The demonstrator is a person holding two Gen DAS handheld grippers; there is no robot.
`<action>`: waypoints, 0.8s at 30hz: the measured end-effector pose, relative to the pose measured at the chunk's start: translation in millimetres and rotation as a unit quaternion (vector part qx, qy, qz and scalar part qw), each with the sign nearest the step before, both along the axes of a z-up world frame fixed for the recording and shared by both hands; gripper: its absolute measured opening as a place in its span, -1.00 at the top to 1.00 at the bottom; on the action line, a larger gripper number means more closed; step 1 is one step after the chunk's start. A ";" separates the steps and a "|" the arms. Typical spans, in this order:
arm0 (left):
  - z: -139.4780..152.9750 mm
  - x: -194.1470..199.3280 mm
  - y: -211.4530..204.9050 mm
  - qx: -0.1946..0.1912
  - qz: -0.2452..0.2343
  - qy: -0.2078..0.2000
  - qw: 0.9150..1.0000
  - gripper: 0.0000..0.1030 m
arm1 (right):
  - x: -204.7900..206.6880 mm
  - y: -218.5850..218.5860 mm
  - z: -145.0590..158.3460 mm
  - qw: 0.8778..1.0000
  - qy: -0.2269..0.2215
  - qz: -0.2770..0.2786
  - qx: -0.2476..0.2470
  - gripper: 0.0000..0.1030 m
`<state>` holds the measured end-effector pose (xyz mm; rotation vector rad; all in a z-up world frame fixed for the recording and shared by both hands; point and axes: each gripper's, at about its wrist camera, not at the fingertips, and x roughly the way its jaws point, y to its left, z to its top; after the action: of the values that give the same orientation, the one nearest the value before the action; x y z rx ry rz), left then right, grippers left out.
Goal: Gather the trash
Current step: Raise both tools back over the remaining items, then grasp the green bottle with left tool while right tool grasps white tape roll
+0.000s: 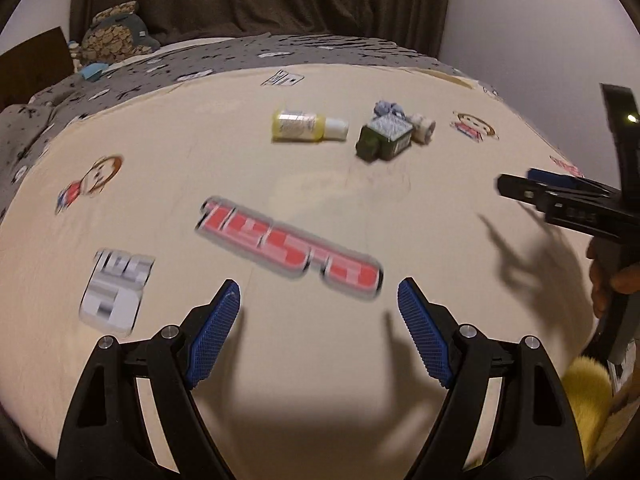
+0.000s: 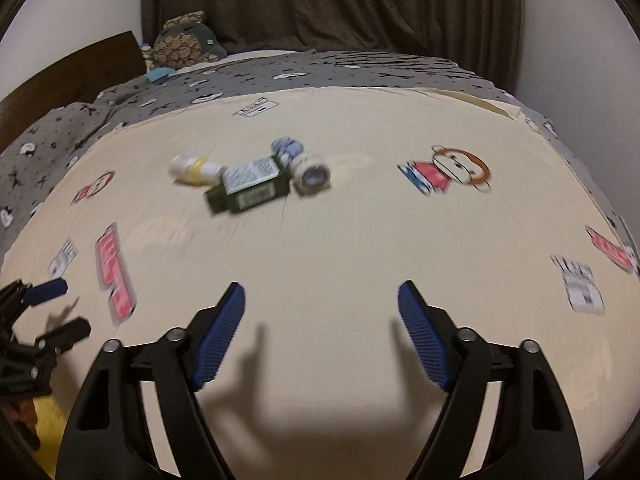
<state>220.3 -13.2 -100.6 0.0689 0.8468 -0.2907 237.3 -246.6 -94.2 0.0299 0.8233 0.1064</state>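
Note:
On the cream printed sheet (image 1: 320, 200) lie a yellow bottle with a white cap (image 1: 308, 126), a dark green box (image 1: 385, 140), a small white roll (image 1: 423, 127) and a crumpled blue-grey wad (image 1: 386, 110). They also show in the right wrist view: yellow bottle (image 2: 194, 170), green box (image 2: 248, 190), white roll (image 2: 312, 176), wad (image 2: 286, 148). My left gripper (image 1: 319, 304) is open and empty, well short of them. My right gripper (image 2: 321, 306) is open and empty too. The right gripper also shows at the right of the left view (image 1: 520, 186).
A grey patterned blanket (image 2: 120, 96) covers the far part of the bed. A stuffed toy (image 2: 184, 40) lies at the head by a dark headboard (image 2: 60, 68). A brown curtain (image 2: 332, 4) hangs behind. Something yellow and furry (image 1: 588, 396) sits low at the right.

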 end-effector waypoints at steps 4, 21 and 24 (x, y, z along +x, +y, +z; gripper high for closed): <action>-0.5 25.0 -14.9 0.011 -0.008 -0.010 1.000 -0.49 | 38.3 1.0 -3.4 1.000 -0.002 0.009 0.013 -0.15; -14.3 85.9 -34.0 0.008 -0.010 0.003 1.000 -0.49 | 122.8 19.5 -26.2 0.999 0.020 0.043 -0.009 0.05; -13.9 88.4 -38.5 0.008 -0.011 0.003 1.000 -0.49 | 125.5 22.8 -29.0 0.998 0.028 0.054 -0.011 0.28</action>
<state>308.6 -51.7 -114.6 0.0915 0.8544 -0.3044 362.9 -223.8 -123.2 -0.0319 0.8819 0.1992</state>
